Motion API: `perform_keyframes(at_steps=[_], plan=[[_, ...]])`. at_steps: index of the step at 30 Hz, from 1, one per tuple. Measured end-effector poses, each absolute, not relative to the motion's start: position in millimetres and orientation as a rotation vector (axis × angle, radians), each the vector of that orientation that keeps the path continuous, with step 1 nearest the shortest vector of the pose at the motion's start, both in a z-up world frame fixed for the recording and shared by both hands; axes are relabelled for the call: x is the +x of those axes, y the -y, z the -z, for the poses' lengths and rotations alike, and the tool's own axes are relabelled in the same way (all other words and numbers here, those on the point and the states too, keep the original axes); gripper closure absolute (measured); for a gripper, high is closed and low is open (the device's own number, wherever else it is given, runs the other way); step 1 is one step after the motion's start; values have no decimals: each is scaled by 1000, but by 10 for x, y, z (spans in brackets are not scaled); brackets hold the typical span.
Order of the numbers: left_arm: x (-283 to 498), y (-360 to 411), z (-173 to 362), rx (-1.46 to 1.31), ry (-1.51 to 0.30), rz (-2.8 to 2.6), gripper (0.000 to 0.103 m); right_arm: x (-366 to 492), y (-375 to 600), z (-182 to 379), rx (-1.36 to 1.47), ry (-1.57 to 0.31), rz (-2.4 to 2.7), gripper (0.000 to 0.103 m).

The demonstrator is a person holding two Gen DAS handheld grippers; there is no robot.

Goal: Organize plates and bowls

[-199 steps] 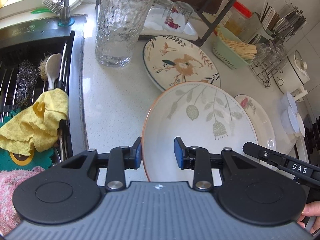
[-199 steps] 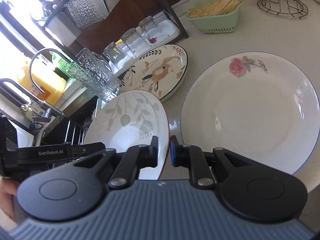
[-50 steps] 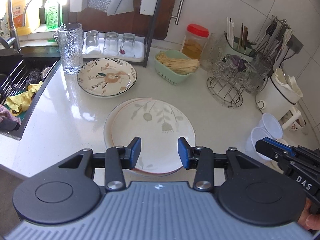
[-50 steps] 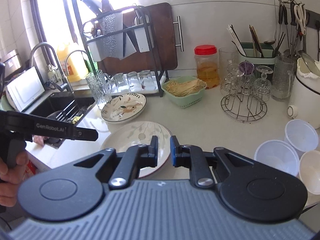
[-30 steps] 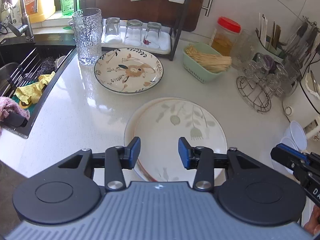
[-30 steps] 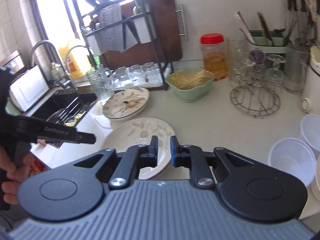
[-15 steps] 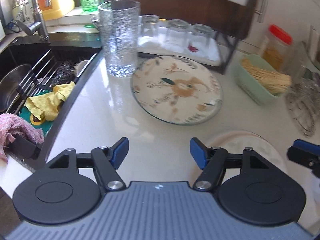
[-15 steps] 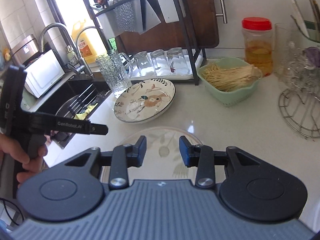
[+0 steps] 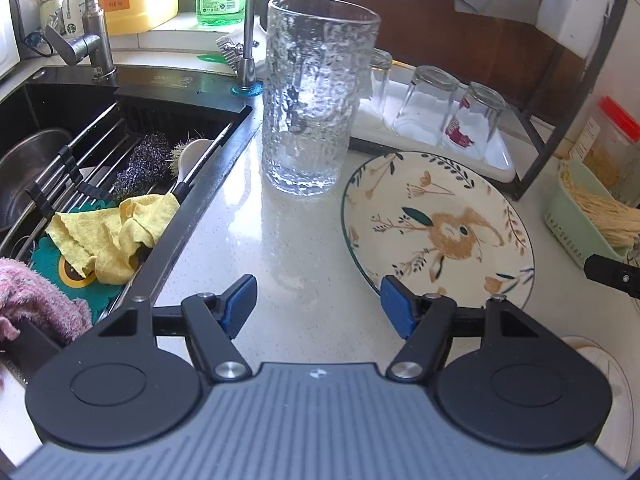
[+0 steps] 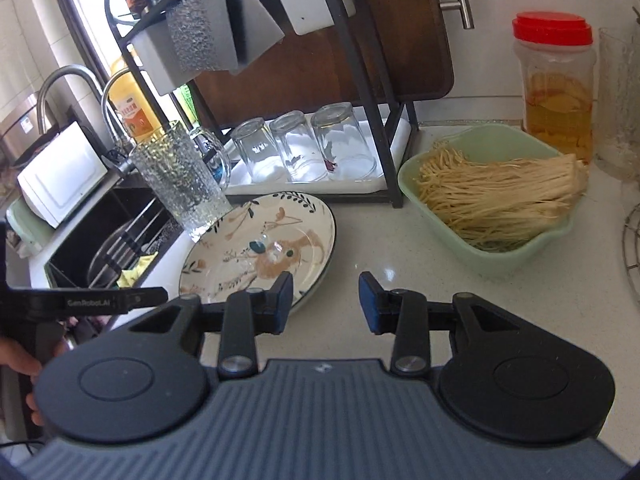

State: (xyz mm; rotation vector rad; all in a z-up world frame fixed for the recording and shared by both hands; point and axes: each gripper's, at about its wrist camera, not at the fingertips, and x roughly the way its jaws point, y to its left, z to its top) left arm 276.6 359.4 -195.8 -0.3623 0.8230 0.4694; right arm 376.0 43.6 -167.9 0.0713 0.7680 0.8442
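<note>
Cream plate bears tan bird, dark leafy rim.

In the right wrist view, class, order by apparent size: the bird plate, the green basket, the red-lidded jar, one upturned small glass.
1. bird plate and green basket: look alike, unranked.
2. red-lidded jar.
3. upturned small glass, though farther away.

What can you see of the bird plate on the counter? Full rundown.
The bird plate is round, cream, glossy like glazed ceramic, with a dark rim line, an orange-brown bird at its centre and leaf sprigs around it. It lies flat and empty on the white speckled counter, in front of the tray of upturned glasses and right of the tall textured glass, close to it; contact is unclear. The open left gripper and right gripper flank its near edge without gripping it.
</note>
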Motion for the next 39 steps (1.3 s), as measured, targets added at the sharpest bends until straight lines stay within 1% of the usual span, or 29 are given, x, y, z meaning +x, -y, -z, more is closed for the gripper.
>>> perform_keyframes(at_steps=[4, 6, 9, 16, 21, 30, 32, 33, 34, 36, 39], plan=[[2802, -3722, 1995, -391, -791, -460, 30, 3862, -539, 1732, 85, -777, -856, 64], [2849, -3772, 2026, -402, -784, -471, 30, 3937, -633, 1748, 91, -784, -817, 62], [2896, -3852, 2048, -437, -759, -468, 30, 4057, -795, 1746, 144, -802, -825, 62], [3006, -4016, 2007, -452, -751, -438, 31, 4133, -1053, 1730, 107, -803, -826, 62], [3058, -4125, 2010, -466, -748, -424, 31, 4247, -1080, 1753, 138, -814, -797, 62], [3170, -4019, 2053, -476, -747, -350, 31, 4412, -1098, 1906, 149, -855, -811, 64], [3219, -3985, 2086, -473, -755, -335, 32, 4421, -1131, 1949, 136, -871, -829, 64], [3241, -3972, 2105, -470, -759, -328, 37, 4424, -1171, 1987, 132, -881, -841, 64], [3260, -3962, 2126, -467, -766, -323, 42, 4427, -1201, 2016, 127, -892, -848, 65], [3291, -3938, 2175, -466, -780, -314, 46, 4433, -1252, 2076, 114, -903, -853, 73], [3311, -3906, 2194, -442, -779, -324, 47, 4451, -1288, 2163, 118, -922, -866, 78]])
